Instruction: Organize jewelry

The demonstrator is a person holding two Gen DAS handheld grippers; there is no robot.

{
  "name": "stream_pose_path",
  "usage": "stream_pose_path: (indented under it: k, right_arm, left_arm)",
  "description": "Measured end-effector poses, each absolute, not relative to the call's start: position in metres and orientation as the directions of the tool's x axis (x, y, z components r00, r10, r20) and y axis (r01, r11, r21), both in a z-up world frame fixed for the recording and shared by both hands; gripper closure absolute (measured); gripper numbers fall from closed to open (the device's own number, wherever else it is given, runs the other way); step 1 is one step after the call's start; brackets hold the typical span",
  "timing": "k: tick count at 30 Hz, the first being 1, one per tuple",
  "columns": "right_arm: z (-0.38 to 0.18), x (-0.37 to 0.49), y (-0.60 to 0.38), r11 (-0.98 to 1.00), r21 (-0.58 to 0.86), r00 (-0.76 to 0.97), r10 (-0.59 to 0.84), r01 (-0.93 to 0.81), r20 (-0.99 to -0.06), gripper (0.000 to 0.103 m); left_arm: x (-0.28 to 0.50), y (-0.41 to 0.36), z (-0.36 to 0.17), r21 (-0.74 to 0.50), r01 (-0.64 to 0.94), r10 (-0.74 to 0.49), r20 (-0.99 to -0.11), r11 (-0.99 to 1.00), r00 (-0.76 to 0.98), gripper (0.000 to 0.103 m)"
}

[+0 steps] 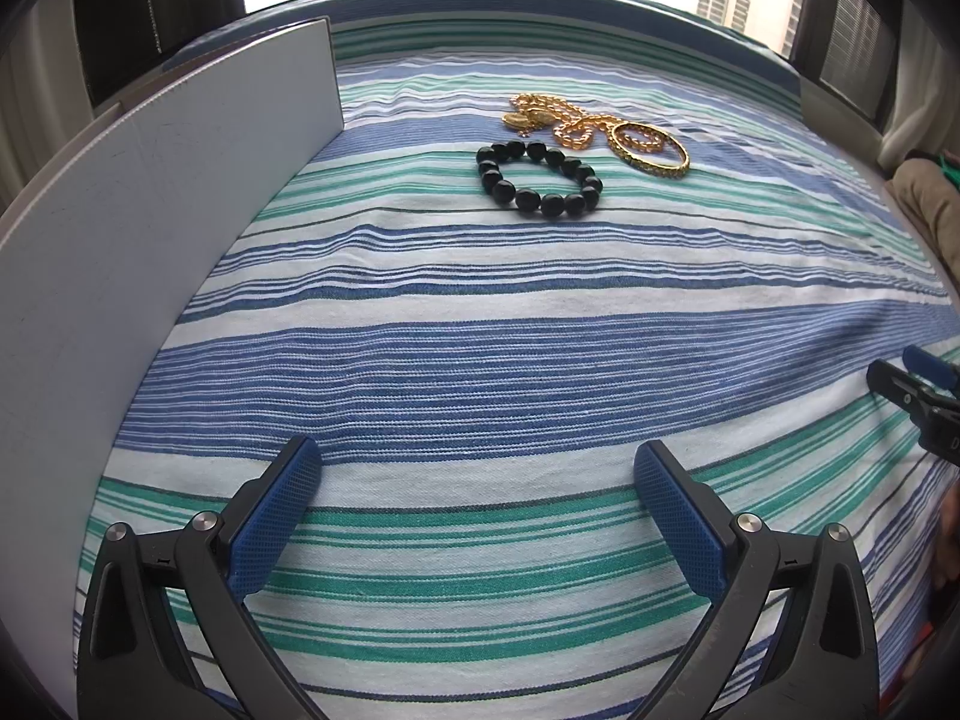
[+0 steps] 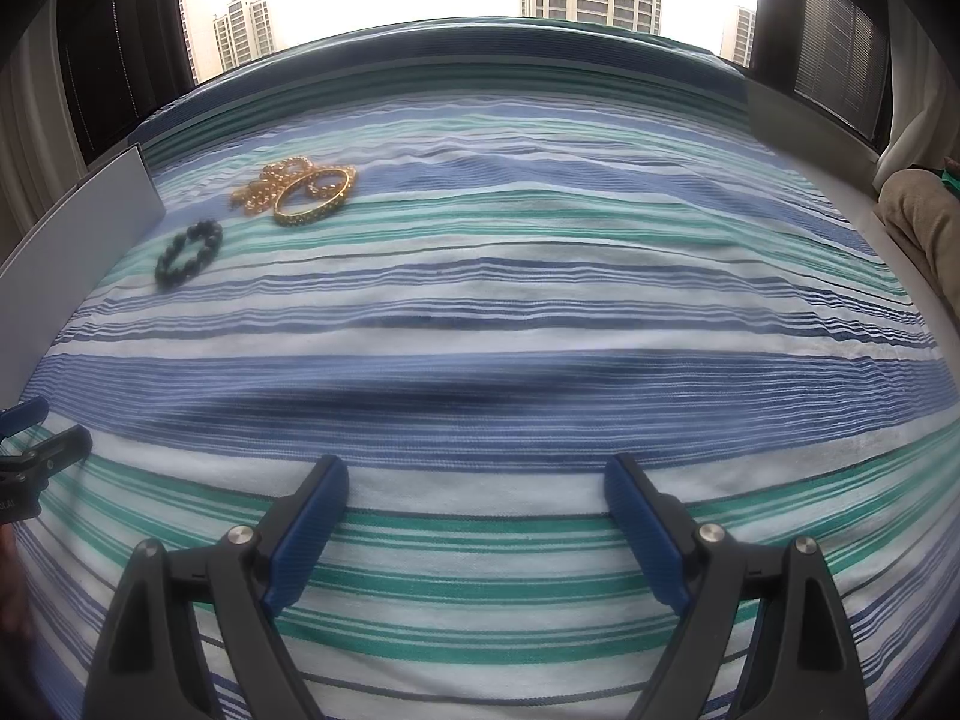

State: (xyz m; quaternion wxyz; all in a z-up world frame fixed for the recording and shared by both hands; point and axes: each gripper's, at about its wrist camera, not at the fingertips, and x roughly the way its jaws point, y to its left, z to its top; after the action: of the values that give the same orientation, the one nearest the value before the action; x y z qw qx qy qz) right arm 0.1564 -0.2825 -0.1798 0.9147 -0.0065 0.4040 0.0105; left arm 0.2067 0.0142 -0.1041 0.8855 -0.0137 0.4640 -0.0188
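Observation:
A black bead bracelet (image 1: 540,179) (image 2: 188,253) lies flat on the striped cloth (image 1: 480,312), far ahead of my left gripper (image 1: 477,462). Just behind it sit a gold chain necklace (image 1: 549,114) (image 2: 270,186) in a loose heap and a gold bangle (image 1: 650,150) (image 2: 313,195) resting partly on it. My left gripper is open and holds nothing. The right gripper (image 2: 477,477) is open too, low over the cloth, with the jewelry far off to its upper left. Each gripper shows at the edge of the other's view: the right gripper (image 1: 918,396), the left gripper (image 2: 36,444).
A grey flat board (image 1: 150,228) (image 2: 72,240) stands upright along the left side of the cloth. A window with tower blocks lies behind the far edge. A beige cushion (image 1: 930,204) sits at the right.

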Motion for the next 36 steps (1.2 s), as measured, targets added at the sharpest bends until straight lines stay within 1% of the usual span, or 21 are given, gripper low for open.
stream_pose_path:
  k: [16, 19, 22, 25, 27, 29, 30, 33, 35, 36]
  right_arm:
    - [-0.179, 0.156, -0.283, 1.000, 0.014, 0.675, 0.027, -0.024, -0.737, 0.014]
    - [-0.179, 0.156, -0.284, 1.000, 0.019, 0.676, 0.031, -0.025, -0.736, 0.014]
    - [-0.179, 0.156, -0.285, 0.999, 0.032, 0.679, 0.040, -0.025, -0.733, 0.014]
    - [-0.179, 0.156, -0.285, 0.999, 0.039, 0.679, 0.047, -0.027, -0.733, 0.013]
    - [-0.179, 0.157, -0.285, 0.999, 0.042, 0.679, 0.050, -0.029, -0.733, 0.013]
    - [-0.179, 0.157, -0.286, 0.998, 0.048, 0.680, 0.055, -0.030, -0.731, 0.013]
    - [-0.179, 0.157, -0.287, 0.998, 0.052, 0.681, 0.058, -0.030, -0.730, 0.013]
    - [-0.179, 0.156, -0.289, 0.997, 0.064, 0.683, 0.068, -0.031, -0.727, 0.013]
    - [-0.179, 0.155, -0.289, 0.997, 0.068, 0.684, 0.072, -0.032, -0.726, 0.013]
    - [-0.179, 0.156, -0.290, 0.997, 0.069, 0.684, 0.072, -0.032, -0.726, 0.013]
  left_arm:
    - [0.207, 0.016, -0.104, -0.047, 0.018, -0.049, -0.821, 0.999, 0.568, 0.000]
    - [0.212, 0.022, -0.096, -0.092, 0.013, -0.085, -0.841, 0.996, 0.535, 0.001]
    - [0.222, 0.035, -0.072, -0.167, 0.001, -0.142, -0.833, 0.986, 0.535, 0.001]
    - [0.244, 0.048, -0.044, -0.214, -0.018, -0.168, -0.817, 0.977, 0.552, 0.001]
    - [0.267, 0.047, -0.031, -0.219, -0.011, -0.179, -0.826, 0.976, 0.535, 0.001]
    - [0.296, 0.041, -0.027, -0.246, 0.021, -0.223, -0.836, 0.969, 0.502, 0.001]
    - [0.311, 0.038, -0.027, -0.261, 0.027, -0.241, -0.839, 0.965, 0.487, 0.001]
    - [0.354, 0.033, -0.039, -0.282, -0.022, -0.242, -0.857, 0.959, 0.455, 0.002]
    - [0.373, 0.028, -0.051, -0.270, -0.061, -0.216, -0.870, 0.961, 0.444, 0.004]
    - [0.378, 0.025, -0.058, -0.247, -0.072, -0.191, -0.876, 0.966, 0.442, 0.007]
